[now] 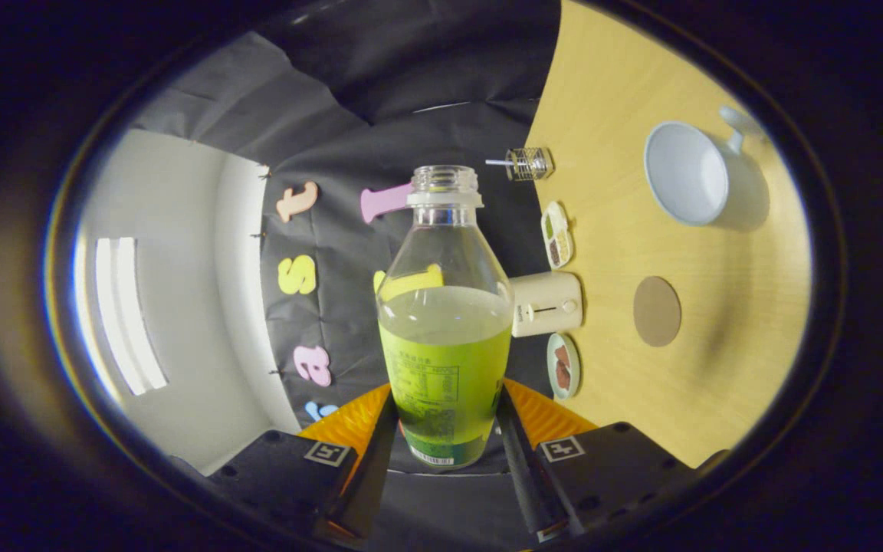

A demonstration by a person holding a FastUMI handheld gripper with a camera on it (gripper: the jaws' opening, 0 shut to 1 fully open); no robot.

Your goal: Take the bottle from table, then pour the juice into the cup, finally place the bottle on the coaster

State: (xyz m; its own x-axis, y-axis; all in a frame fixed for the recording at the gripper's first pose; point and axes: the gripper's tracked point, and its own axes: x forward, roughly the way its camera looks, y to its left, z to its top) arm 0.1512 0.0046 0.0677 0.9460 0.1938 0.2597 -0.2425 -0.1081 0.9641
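Gripper view: gripper point(445, 418) clenched on one bottle point(445, 322), a finger pressing each side of its labelled lower body. Bottle uncapped, clear, filled with green juice point(445, 360) to a little above the middle, neck pointing straight ahead of the fingers. View rolled, so that the wooden table point(717, 383) stands on the right like a wall, with the bottle held off it and lying level with its top.

On the table, counted: one white cup point(688, 172) with a handle, mouth toward the camera, nothing visible inside; one round brown coaster point(657, 310), bare, well apart from the cup. Along the table's back edge, against the black cloth: one small clear glass container point(527, 163) with a thin rod sticking out, one divided dish point(556, 234) with bits of food, one white toaster point(547, 303), one small round plate point(563, 366) with brown pieces.
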